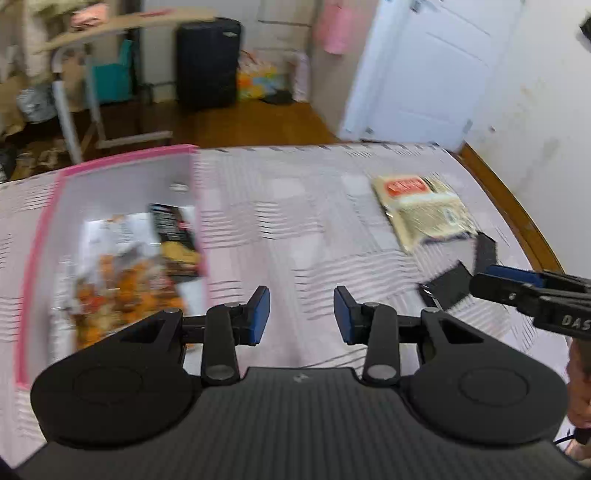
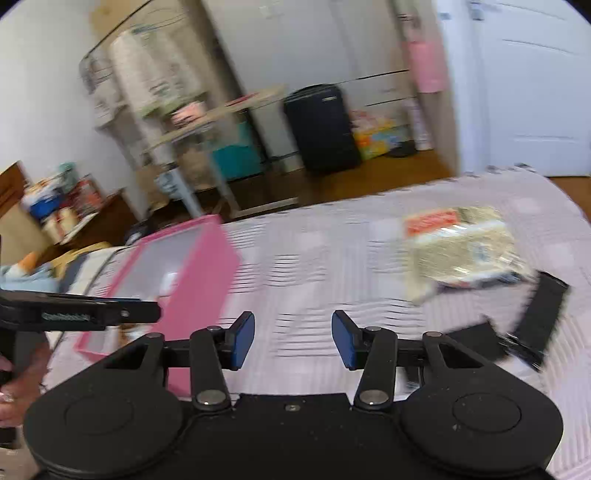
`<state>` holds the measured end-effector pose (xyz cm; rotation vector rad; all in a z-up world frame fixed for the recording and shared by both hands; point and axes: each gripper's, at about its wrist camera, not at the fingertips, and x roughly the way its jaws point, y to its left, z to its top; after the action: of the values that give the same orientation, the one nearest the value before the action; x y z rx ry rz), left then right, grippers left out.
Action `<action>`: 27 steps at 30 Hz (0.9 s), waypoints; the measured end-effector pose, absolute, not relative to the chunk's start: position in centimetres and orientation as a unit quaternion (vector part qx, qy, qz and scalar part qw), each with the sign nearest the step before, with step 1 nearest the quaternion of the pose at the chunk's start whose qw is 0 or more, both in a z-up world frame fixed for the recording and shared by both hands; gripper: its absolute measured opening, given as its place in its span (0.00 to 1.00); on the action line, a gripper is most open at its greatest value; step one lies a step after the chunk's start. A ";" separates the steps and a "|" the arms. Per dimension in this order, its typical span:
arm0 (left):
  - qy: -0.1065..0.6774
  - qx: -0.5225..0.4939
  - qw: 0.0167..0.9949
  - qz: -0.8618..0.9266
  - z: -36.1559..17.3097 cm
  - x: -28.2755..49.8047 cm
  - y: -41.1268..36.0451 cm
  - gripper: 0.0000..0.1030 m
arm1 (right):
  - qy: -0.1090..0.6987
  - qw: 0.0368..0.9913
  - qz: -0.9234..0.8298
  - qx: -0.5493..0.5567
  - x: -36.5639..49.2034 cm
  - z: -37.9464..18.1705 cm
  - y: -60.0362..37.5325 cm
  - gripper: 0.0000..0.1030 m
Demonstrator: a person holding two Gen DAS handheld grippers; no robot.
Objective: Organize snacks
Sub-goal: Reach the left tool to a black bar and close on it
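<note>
A pink-rimmed box (image 1: pixel 122 162) stands on the bed at the left and holds an orange snack bag (image 1: pixel 122 291) and a dark packet (image 1: pixel 177 240). The box also shows in the right wrist view (image 2: pixel 199 280). A pale noodle packet with a red label (image 1: pixel 421 210) lies on the bed at the right, also in the right wrist view (image 2: pixel 461 247). My left gripper (image 1: pixel 301 315) is open and empty over the bedspread beside the box. My right gripper (image 2: pixel 293 339) is open and empty, between the box and the packet.
A dark folded strap (image 2: pixel 532 321) lies on the bedspread at the right, near the packet. The bed's wooden edge (image 1: pixel 517 214) curves along the right. Beyond the bed stand a black suitcase (image 1: pixel 207 62), a folding table (image 1: pixel 110 29) and a white door (image 1: pixel 424 66).
</note>
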<state>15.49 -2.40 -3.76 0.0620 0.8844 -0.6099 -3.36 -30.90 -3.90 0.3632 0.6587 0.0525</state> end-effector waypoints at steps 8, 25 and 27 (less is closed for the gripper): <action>0.443 0.043 0.826 -0.345 -9.0 17.0 -10.8 0.34 | 0.340 0.918 -0.035 0.202 -4.3 -11.5 -36.2 0.51; 0.472 0.007 0.779 -0.413 -16.2 20.1 -24.3 0.34 | 0.364 0.917 -0.009 0.164 -1.9 -17.2 -38.6 0.82; 0.491 0.033 0.766 -0.414 -16.7 20.2 -25.7 0.34 | 0.368 0.917 -0.008 0.151 -1.7 -17.2 -38.5 0.82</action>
<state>20.24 -25.73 -16.74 0.0714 1.0662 -0.8991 -1.72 -38.45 -17.22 0.3105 0.7578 -0.0159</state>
